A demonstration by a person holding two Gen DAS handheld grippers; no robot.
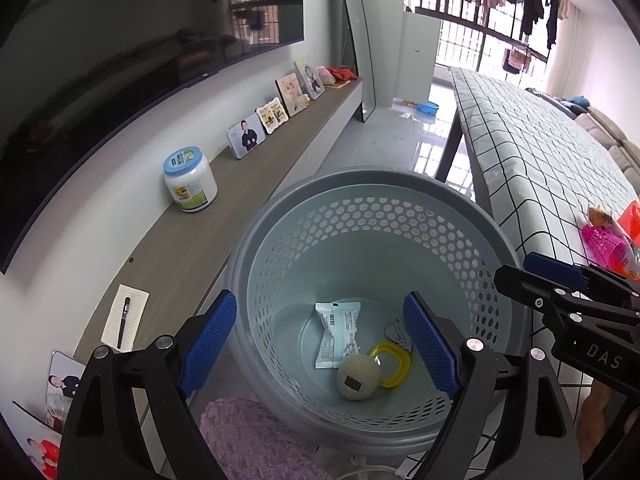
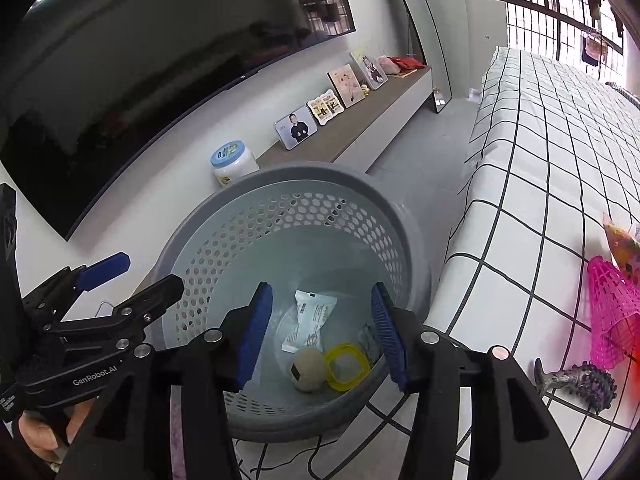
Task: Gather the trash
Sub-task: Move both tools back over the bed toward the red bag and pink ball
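Observation:
A grey perforated trash basket stands on the floor beside the table. Inside lie a white wrapper, a beige ball, a yellow ring and a crumpled silver wrapper. My left gripper is open and empty above the basket; it also shows in the right wrist view. My right gripper is open and empty above the basket; it also shows in the left wrist view.
A checked tablecloth table carries a pink mesh item, an orange snack bag and a spiky toy. A shelf holds a jar, photo frames, a notepad with pen. A purple cloth lies below.

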